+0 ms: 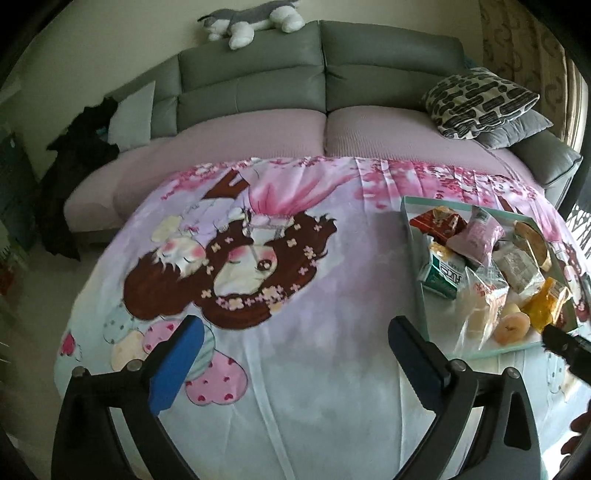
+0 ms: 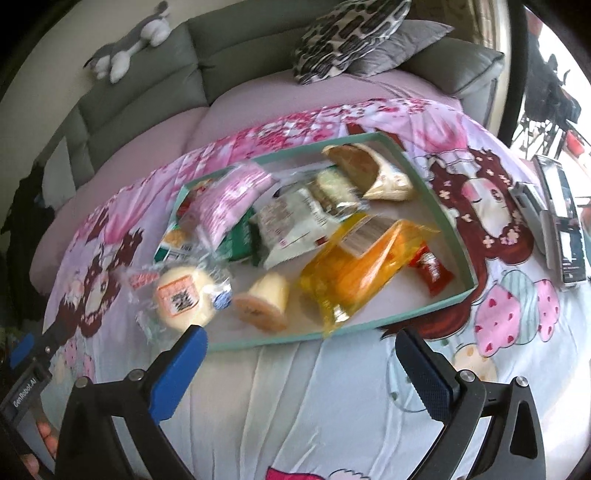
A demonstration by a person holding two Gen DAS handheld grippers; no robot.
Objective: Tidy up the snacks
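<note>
**Both grippers spread wide over the cartoon cloth, snack tray lying ahead**

Right up close, the left gripper (image 1: 295, 332) hangs over the cloth with its blue-padded fingers wide apart, nothing between them. Same story for the right gripper (image 2: 301, 350): jaws spread, empty, poised just short of the tray's near edge.

Now the big picture. A grey sofa (image 1: 321, 70) runs along the back, a patterned cushion (image 1: 476, 101) at its right end and a plush toy (image 1: 251, 18) lying along its top. In front of it, the cartoon-print cloth (image 1: 295, 387) covers the table.

On the cloth's right side sits the shallow teal tray (image 2: 436, 301), loaded with snacks. And there they are: an orange packet (image 2: 354, 273) at the tray's near edge, a pink packet (image 2: 225, 199) toward its far left corner, a white packet (image 2: 291, 225) in the middle, a wrapped sandwich (image 2: 365, 170) at the far edge. A bare round cake (image 2: 264, 306) rests by the near edge, and a small red sachet (image 2: 432, 269) lies beside the orange packet. One wrapped bun (image 2: 183, 299) sits at the tray's left end, spilling over onto the cloth.
</note>
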